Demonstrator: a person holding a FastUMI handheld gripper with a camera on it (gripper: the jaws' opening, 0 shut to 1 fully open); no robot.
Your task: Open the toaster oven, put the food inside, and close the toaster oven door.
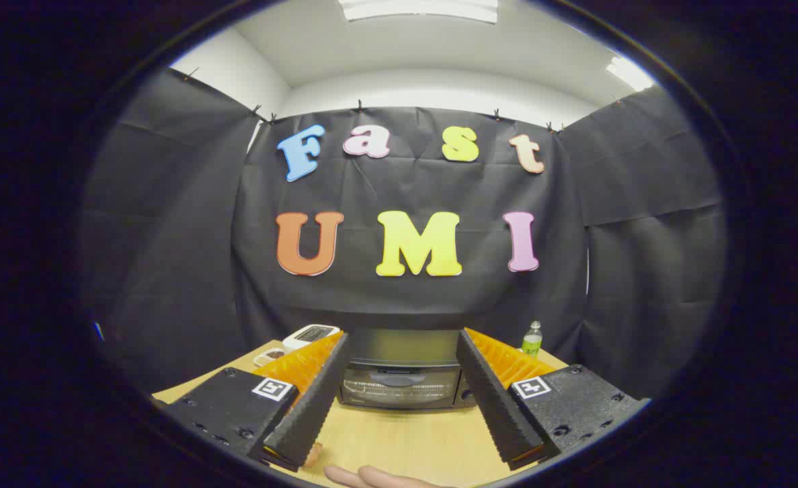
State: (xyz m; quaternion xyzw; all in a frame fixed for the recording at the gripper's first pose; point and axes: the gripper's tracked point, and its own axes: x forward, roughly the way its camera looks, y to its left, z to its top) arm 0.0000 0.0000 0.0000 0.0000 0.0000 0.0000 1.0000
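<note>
The toaster oven [402, 379], a dark box with a glass door and a handle across its top, stands on the wooden table [399, 440] beyond my fingers, framed between them. Its door is closed. My gripper [402, 352] is open, with nothing between the fingers, and is held back from the oven. A small dish with dark food [270, 354] sits to the left of the oven, partly hidden behind my left finger [310, 400].
A white device [310, 335] lies at the back left beside the dish. A green-labelled bottle [531, 339] stands right of the oven. A person's hand [371, 476] rests on the table's near edge below the fingers. Black cloth walls close the booth.
</note>
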